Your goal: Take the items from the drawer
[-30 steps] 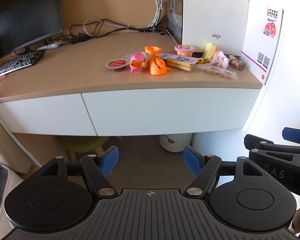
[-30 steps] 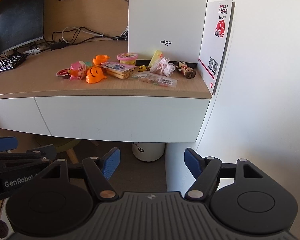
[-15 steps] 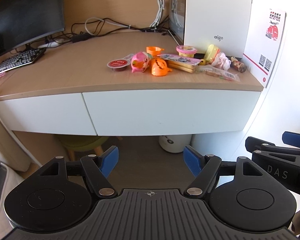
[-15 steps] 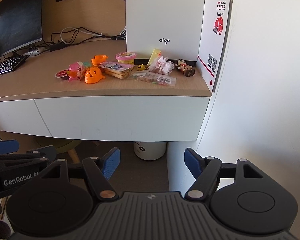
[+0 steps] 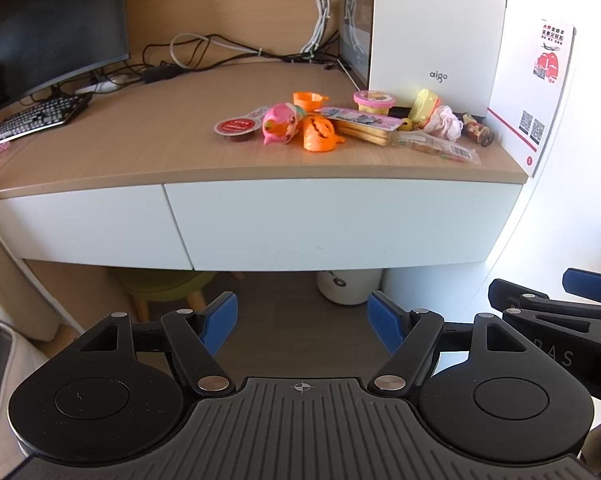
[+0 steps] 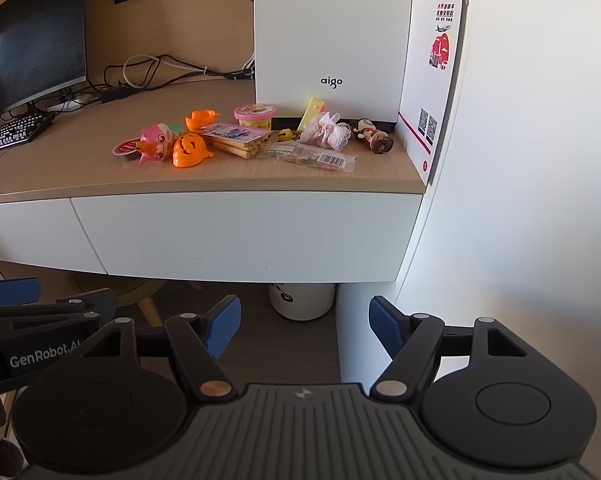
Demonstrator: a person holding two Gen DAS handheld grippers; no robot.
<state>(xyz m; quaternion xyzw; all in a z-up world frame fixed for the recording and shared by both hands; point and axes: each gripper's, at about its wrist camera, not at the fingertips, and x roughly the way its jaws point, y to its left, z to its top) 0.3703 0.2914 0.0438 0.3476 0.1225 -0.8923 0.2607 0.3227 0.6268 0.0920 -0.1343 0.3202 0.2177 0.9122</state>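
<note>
Left wrist view: the left gripper (image 5: pixel 302 322) hangs low in front of the drawer (image 5: pixel 340 224), jaws spread, nothing between them.
Right wrist view: the right gripper (image 6: pixel 304 328) sits level with it, also spread and empty, below the drawer's right end.
Drawer: shut flush under the desktop (image 5: pixel 120 152); its white front shows no handle or knob.
Items: whatever is inside the drawer is hidden; none can be seen.
Step in hand: likely opening the drawer. With no handle, a finger probably has to hook its lower edge and pull straight out, level, so the front does not bind.
On the desktop above the drawer: a pile of small toys and snack packs, among them an orange pumpkin toy (image 6: pixel 190 150) and a biscuit stick pack (image 6: pixel 240 140), in front of a white box (image 6: pixel 332 40).
In the way: the wall (image 6: pixel 540 160) close to the drawer's right end leaves little side room; a white bin (image 6: pixel 302 300) and a stool (image 5: pixel 168 284) stand below the drawer.
</note>
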